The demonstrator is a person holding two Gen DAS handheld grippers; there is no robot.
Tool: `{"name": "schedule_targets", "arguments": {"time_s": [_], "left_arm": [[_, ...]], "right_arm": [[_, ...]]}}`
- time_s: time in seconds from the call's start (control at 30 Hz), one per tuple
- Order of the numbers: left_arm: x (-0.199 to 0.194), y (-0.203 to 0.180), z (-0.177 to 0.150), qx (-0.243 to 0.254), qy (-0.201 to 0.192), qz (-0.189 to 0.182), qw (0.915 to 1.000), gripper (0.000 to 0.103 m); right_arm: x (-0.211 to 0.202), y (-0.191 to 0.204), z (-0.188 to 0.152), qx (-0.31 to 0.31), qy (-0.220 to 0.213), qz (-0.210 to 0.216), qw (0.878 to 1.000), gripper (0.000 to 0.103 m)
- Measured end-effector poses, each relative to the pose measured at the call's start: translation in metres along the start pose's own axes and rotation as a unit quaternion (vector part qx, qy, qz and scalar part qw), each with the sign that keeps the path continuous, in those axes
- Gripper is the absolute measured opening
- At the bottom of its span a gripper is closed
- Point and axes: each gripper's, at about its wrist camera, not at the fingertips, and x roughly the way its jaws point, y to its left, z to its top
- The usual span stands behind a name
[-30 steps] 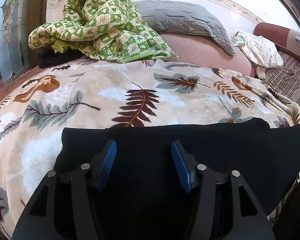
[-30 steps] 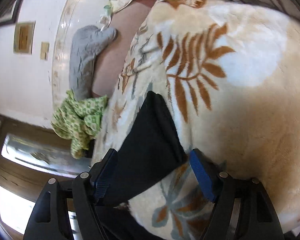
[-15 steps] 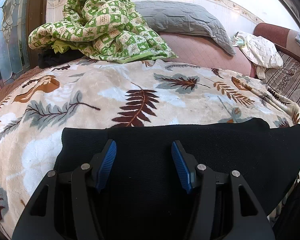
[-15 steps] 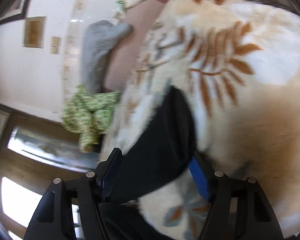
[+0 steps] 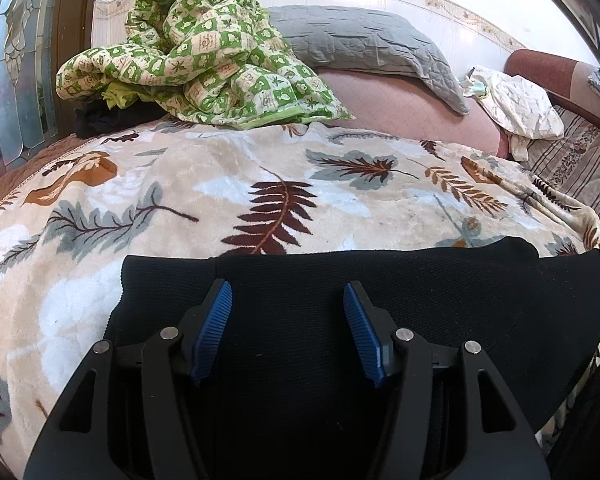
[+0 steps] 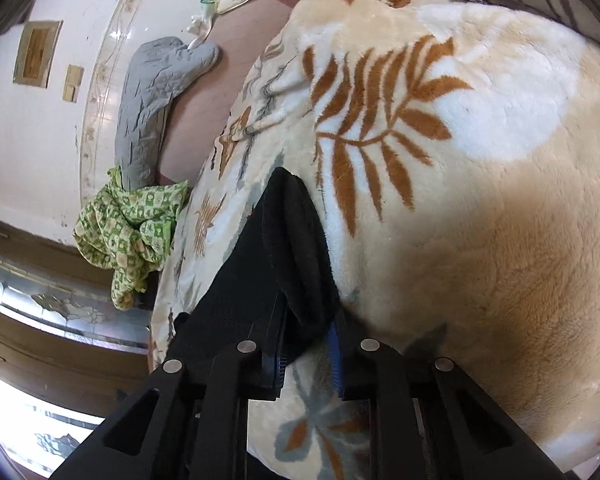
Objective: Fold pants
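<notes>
Black pants (image 5: 380, 292) lie flat across the near edge of a leaf-patterned blanket (image 5: 260, 184). My left gripper (image 5: 287, 320) is open and hovers just above the pants, its blue pads apart with nothing between them. In the right wrist view the pants (image 6: 284, 248) narrow to one end, and my right gripper (image 6: 308, 344) is shut on that bunched end, close to the blanket (image 6: 480, 180).
A crumpled green checked quilt (image 5: 196, 52) and a grey pillow (image 5: 364, 44) lie at the far side of the bed. A white cloth (image 5: 516, 104) sits at the far right. A glass-panelled wooden door (image 5: 16, 80) stands at the left.
My right gripper has closed its jaws onto the end of the pants. The left gripper and the pants under it have not moved.
</notes>
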Motion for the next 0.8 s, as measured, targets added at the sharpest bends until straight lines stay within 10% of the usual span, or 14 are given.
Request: {"name": "schedule_targets", "arguments": {"time_s": [0.37, 0.53, 0.8], "left_arm": [[0.002, -0.001, 0.0, 0.001, 0.0, -0.002, 1.0, 0.058], [0.001, 0.001, 0.0, -0.001, -0.003, -0.005, 1.0, 0.059], [-0.001, 0.004, -0.002, -0.009, -0.013, -0.017, 0.9997, 0.059]], "right_arm": [[-0.002, -0.006, -0.007, 0.037, -0.037, -0.009, 0.999, 0.009], [-0.005, 0.036, -0.015, -0.069, -0.075, -0.055, 0.993, 0.008], [0.028, 0.109, -0.06, -0.21, -0.041, 0.015, 0.977, 0.008]]}}
